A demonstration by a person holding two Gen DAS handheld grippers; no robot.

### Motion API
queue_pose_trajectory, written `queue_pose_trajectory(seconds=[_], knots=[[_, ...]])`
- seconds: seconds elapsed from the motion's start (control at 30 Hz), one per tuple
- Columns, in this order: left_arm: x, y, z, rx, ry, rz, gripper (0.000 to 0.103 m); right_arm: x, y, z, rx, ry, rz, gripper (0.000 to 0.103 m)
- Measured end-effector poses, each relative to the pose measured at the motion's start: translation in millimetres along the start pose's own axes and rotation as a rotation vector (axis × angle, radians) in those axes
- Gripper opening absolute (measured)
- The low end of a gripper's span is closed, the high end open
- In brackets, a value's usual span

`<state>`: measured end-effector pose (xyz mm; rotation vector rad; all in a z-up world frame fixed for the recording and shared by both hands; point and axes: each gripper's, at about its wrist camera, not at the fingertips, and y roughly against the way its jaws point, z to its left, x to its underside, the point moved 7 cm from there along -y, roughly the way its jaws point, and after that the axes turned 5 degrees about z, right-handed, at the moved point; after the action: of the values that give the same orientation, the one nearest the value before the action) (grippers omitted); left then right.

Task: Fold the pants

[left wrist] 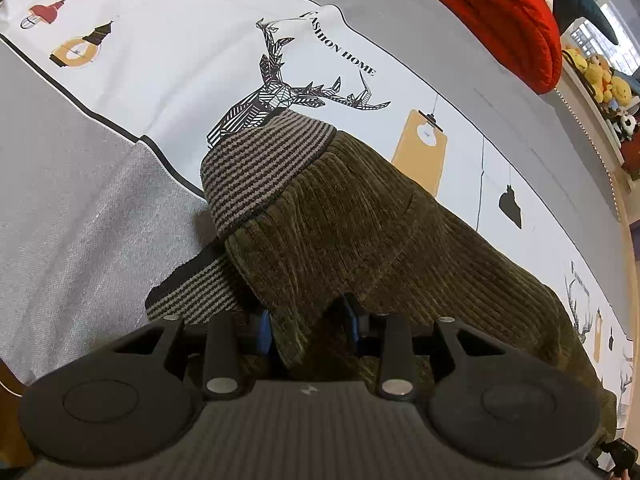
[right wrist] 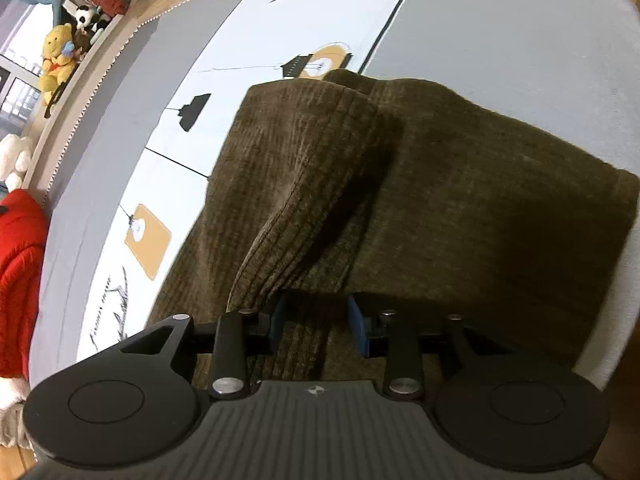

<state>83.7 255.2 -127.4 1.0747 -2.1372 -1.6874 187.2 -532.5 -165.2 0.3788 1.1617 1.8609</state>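
Observation:
Olive-green corduroy pants (left wrist: 360, 220) lie folded on a printed bed cover (left wrist: 160, 60). Their grey-and-black striped band (left wrist: 264, 168) shows at the far end, and a second striped band (left wrist: 200, 300) peeks out lower left. My left gripper (left wrist: 307, 324) points down at the near edge. Its blue pads (left wrist: 262, 330) stand apart with a hump of corduroy between them, not squeezed. In the right wrist view the pants (right wrist: 460, 200) show a raised fold (right wrist: 304, 168) across the top layer. My right gripper (right wrist: 318, 326) is open over the near edge, and cloth lies loose between its pads (right wrist: 358, 332).
The cover has a white middle panel with deer and lamp prints and grey borders (right wrist: 500, 40). A red knitted item (left wrist: 500, 12) lies at the far side, also in the right wrist view as a red item (right wrist: 20, 272). Plush toys (left wrist: 600, 76) sit on a ledge beyond the bed.

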Motion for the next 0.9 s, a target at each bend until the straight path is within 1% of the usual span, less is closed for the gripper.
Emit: queue_pose_trajectory(seconds=[0.13, 0.27, 0.3, 0.37, 0.4, 0.43, 0.47, 0.53, 0.57, 0.6, 0.67, 0.73, 0.8, 0.83, 0.9], knots=[[-0.5, -1.6, -1.2, -0.004, -0.006, 0.0, 0.038, -3.8, 0.0, -1.8, -0.019, -0.029, -0.008, 0.038], [-0.1, -1.5, -2.6, -0.002, -0.007, -0.005, 0.038, -8.8, -0.8, -0.4, -0.079, -0.062, -0.021, 0.038], [-0.1, -1.1, -2.8, -0.001, -0.01, -0.008, 0.036, -9.1, -1.7, -0.2, -0.086, -0.07, -0.022, 0.038], [-0.9, 1.1, -3.3, -0.005, -0.022, -0.021, 0.026, -9.7, -4.5, 1.7, -0.091, -0.079, -0.024, 0.037], [-1.6, 2.8, -3.5, -0.006, -0.027, -0.03, 0.019, -9.6, -3.5, 3.7, -0.106, -0.078, -0.025, 0.037], [-2.5, 4.2, -3.7, -0.004, -0.029, -0.037, 0.015, -10.0, -3.0, 6.7, -0.117, -0.069, -0.03, 0.036], [-3.4, 5.5, -3.6, -0.001, -0.028, -0.042, 0.014, -10.5, -1.0, 9.5, -0.119, -0.05, -0.041, 0.029], [-4.9, 7.8, -3.7, 0.008, -0.026, -0.05, 0.011, -12.1, 3.3, 12.0, -0.094, -0.014, -0.069, 0.009], [-5.7, 9.2, -4.0, 0.01, -0.026, -0.055, 0.011, -13.9, 6.6, 11.0, -0.057, -0.002, -0.092, 0.003], [-6.4, 11.2, -4.6, 0.012, -0.027, -0.062, 0.01, -15.9, 10.0, 10.4, -0.04, -0.004, -0.111, 0.003], [-8.0, 17.0, -6.3, 0.021, -0.024, -0.082, 0.009, -19.6, 21.1, 14.5, -0.049, -0.008, -0.145, 0.002], [-9.2, 26.8, -8.5, 0.043, -0.026, -0.11, 0.009, -22.4, 43.9, 25.5, -0.057, 0.035, -0.202, 0.002], [-12.1, 42.3, -10.8, 0.093, -0.032, -0.156, 0.008, -21.9, 73.0, 36.4, -0.061, 0.098, -0.272, 0.002], [-13.6, 50.6, -11.0, 0.118, -0.033, -0.178, 0.008, -19.6, 88.2, 38.4, -0.067, 0.11, -0.302, 0.002], [-13.3, 64.0, -8.7, 0.151, -0.043, -0.198, 0.008, -13.7, 118.3, 36.4, -0.072, 0.135, -0.348, 0.002]])
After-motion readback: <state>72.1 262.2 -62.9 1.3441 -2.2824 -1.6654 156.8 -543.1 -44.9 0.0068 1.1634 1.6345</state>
